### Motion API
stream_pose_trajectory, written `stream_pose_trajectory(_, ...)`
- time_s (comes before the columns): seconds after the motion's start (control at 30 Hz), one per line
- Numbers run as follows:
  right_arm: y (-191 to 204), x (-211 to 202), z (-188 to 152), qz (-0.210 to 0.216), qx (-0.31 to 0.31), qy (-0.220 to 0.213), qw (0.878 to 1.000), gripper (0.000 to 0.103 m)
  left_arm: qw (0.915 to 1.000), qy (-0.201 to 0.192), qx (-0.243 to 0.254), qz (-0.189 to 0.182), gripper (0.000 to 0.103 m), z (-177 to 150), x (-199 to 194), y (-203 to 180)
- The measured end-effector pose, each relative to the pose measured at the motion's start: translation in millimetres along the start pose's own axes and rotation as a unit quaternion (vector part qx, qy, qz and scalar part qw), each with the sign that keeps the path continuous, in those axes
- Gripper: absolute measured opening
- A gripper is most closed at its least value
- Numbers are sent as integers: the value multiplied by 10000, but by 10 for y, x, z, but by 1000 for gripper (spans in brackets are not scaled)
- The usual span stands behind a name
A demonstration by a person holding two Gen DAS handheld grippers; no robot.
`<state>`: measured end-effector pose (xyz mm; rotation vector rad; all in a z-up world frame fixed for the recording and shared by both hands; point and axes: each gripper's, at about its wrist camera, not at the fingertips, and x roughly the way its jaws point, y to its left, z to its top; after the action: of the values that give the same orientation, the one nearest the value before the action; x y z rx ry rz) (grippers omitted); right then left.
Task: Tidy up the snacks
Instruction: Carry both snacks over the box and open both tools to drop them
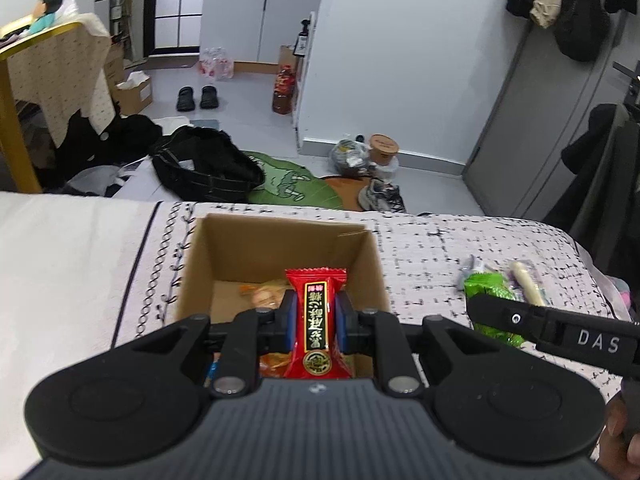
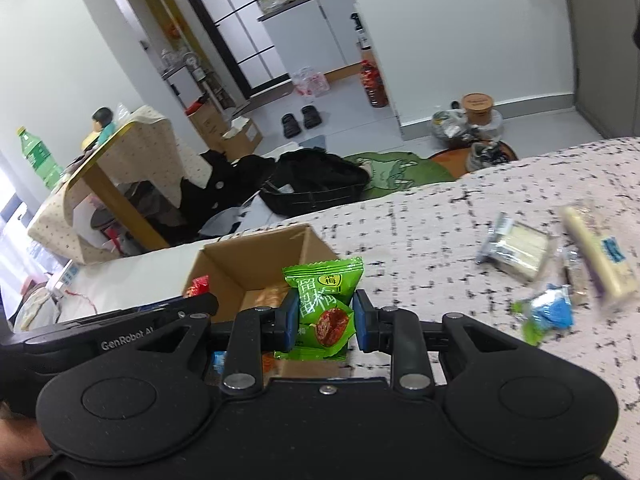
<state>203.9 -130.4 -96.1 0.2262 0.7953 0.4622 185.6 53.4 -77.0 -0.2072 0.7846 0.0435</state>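
Observation:
My left gripper (image 1: 315, 312) is shut on a red snack packet (image 1: 316, 320) and holds it over the open cardboard box (image 1: 280, 240), which has several snacks inside. My right gripper (image 2: 326, 316) is shut on a green plum snack packet (image 2: 324, 308) just right of the box (image 2: 240, 264), over its near right corner. The red packet's tip shows in the right wrist view (image 2: 198, 285). The green packet also shows in the left wrist view (image 1: 488, 292), beside the right gripper's arm (image 1: 560, 328).
The box sits on a bed with a black-flecked white cover (image 2: 460, 208). Loose snacks lie to the right: a clear-wrapped wafer (image 2: 518, 250), a long pale bar (image 2: 598, 256), a blue and green packet (image 2: 546, 312). The bed's far edge drops to a cluttered floor.

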Motion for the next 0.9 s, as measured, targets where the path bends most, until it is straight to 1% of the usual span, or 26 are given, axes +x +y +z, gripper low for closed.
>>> stream_pose_trajectory(0.27,225,118,-31,237,-147,159,9995,27,9990,238,-363,74,19,-91,55,196)
stream_pose_trajectory(0.4,321,139,-76,355,-189,259,9989,27,9982,357,-483,86,22,-146,54,237)
stream_pose_trajectory(0.47,369,147,-112,412,-222,320,9984,27,9978,375,-524,125,29,-175,38,268)
stream_pose_trajectory(0.5,382,148,-129,435,-225,358,9982,27,9976,362,-561,162,30,-180,25,284)
stream_pose_trajectory(0.57,410,149,-168,547,-255,450,9972,29,9970,287,-670,249,36,-171,-8,315)
stream_pose_trajectory(0.6,422,148,-183,618,-273,484,9965,32,9967,250,-720,288,38,-173,-25,337)
stream_pose_trajectory(0.67,435,133,-198,625,-270,495,9965,39,9960,194,-797,367,46,-181,-57,376)
stream_pose_trajectory(0.7,429,120,-198,618,-246,495,9966,47,9957,179,-817,387,47,-182,-72,387)
stream_pose_trajectory(0.8,387,53,-179,622,-240,384,9970,49,9953,172,-862,407,52,-186,-102,411)
stream_pose_trajectory(0.87,319,16,-154,562,-168,353,9977,50,9953,171,-867,405,60,-195,-118,400)
stream_pose_trajectory(0.9,282,-2,-151,531,-137,334,9979,50,9953,177,-859,403,63,-198,-123,393)
